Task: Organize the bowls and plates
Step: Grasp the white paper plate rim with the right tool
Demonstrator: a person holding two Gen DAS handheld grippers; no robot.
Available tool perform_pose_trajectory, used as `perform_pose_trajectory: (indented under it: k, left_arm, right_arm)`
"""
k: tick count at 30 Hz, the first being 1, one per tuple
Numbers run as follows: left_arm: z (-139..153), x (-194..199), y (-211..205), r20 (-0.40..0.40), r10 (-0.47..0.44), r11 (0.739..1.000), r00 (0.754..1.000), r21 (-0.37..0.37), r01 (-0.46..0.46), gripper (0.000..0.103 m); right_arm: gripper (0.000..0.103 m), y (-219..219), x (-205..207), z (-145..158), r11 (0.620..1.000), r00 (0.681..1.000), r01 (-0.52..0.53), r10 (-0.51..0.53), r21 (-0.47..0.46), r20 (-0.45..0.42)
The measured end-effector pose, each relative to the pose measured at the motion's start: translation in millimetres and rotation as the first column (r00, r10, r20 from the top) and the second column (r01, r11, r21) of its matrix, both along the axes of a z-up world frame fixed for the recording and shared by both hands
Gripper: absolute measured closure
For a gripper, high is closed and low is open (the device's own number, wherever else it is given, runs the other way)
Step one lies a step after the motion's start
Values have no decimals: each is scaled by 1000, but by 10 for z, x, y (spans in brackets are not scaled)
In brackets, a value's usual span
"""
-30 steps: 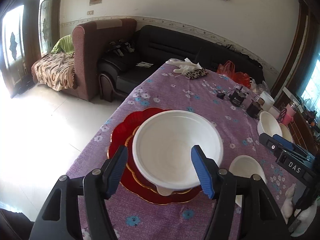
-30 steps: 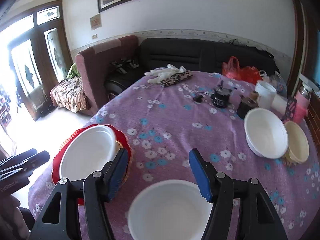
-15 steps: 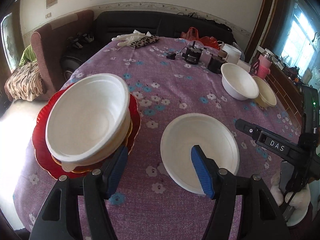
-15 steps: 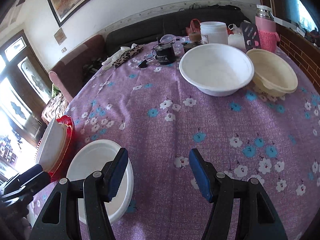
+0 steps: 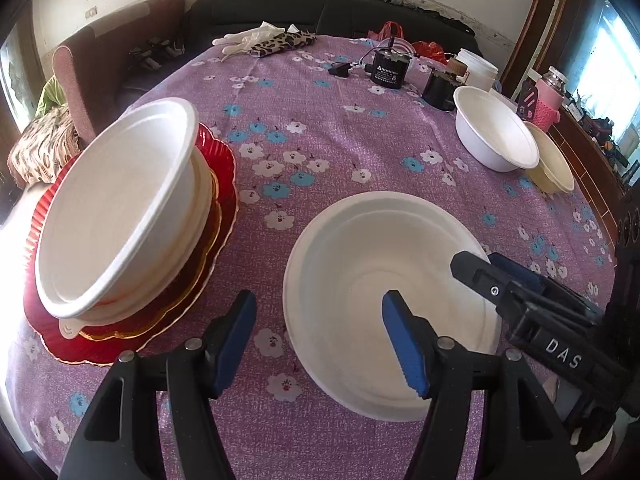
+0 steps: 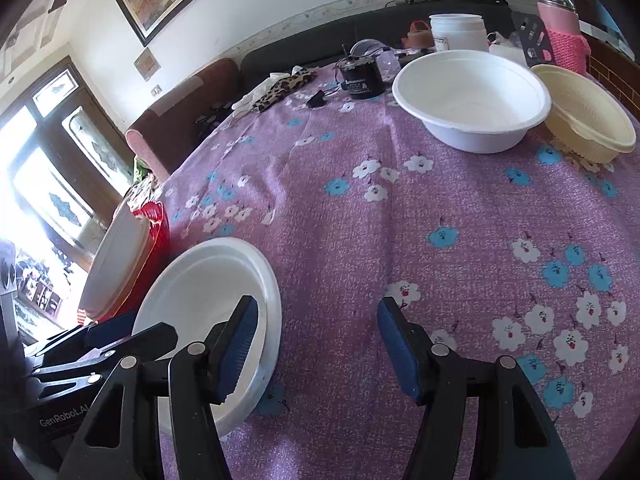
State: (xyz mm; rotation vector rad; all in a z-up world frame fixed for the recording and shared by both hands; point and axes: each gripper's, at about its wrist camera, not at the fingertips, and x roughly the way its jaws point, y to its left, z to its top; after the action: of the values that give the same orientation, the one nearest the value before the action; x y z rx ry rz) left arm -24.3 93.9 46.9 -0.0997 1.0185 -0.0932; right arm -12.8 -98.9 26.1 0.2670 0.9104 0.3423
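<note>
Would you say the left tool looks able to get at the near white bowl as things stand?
Probably yes. The left tool is open and empty, with the near white bowl just ahead; one finger already overlaps its rim. The right tool crowds the bowl's far side only.

white bowls [image 5: 390,280]: 3
cream bowl [image 6: 588,116]: 1
red plate [image 5: 218,168]: 1
amber plate [image 5: 200,264]: 1
grippers [image 5: 320,344]: 2

Both claws have swung from the stacked bowl [image 5: 116,216] down to the lone white bowl [image 5: 384,280].
</note>
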Motion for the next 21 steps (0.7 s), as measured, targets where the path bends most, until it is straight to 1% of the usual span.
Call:
perform_pose_trajectory:
  k: [3,5,6,7,8,9,10,12,14,15,18,21]
  left_arm:
    - [-20,1,9,1,-1,1000,1000,-28,1,38]
    - [-4,-10,37,17,2,999,1000,-43,-1,38]
    - [1,-7,52,21,6,999,1000,-46,-5,39]
    - [-6,1,68,20,8,999,1000,-52,-7,45]
    - [-23,18,78,10,6,998,1000,-61,-5,51]
    - [-53,43,83,-8,0,997,1000,-72,-1,65]
    - [-88,68,80,-28,-9,996,1000,-87,6,74]
    - [-150,105,72,-52,-21,993,998,-119,15,82]
    - [-174,111,54,-55,-24,991,998,-132,17,87]
    - [-173,109,34,-50,-27,991,998,-131,21,93]
    - [-131,73,7,-31,-21,992,999,-126,17,93]
    - [-21,5,25,-7,-15,992,1000,-126,14,93]
  right_arm:
    - [42,63,-15,-11,1000,1000,-18,18,-19,6]
    - [48,89,-23,-16,999,1000,-23,24,-28,10]
    - [55,103,-20,-26,999,1000,-27,27,-33,7]
    - [64,120,-14,-43,999,999,-32,32,-37,2]
    - [68,141,0,-57,998,999,-38,38,-41,-5]
    - [77,154,3,-72,998,999,-42,41,-46,-11]
    - [80,164,3,-81,998,999,-46,46,-49,-16]
    - [82,185,-9,-70,997,999,-53,53,-49,-9]
    - [86,209,-23,-65,997,998,-63,63,-51,-4]
    - [88,220,-28,-63,996,998,-69,69,-49,-4]
    - [88,226,-62,-39,996,998,-67,68,-57,12]
    - [88,208,-118,31,997,998,-63,64,-39,29]
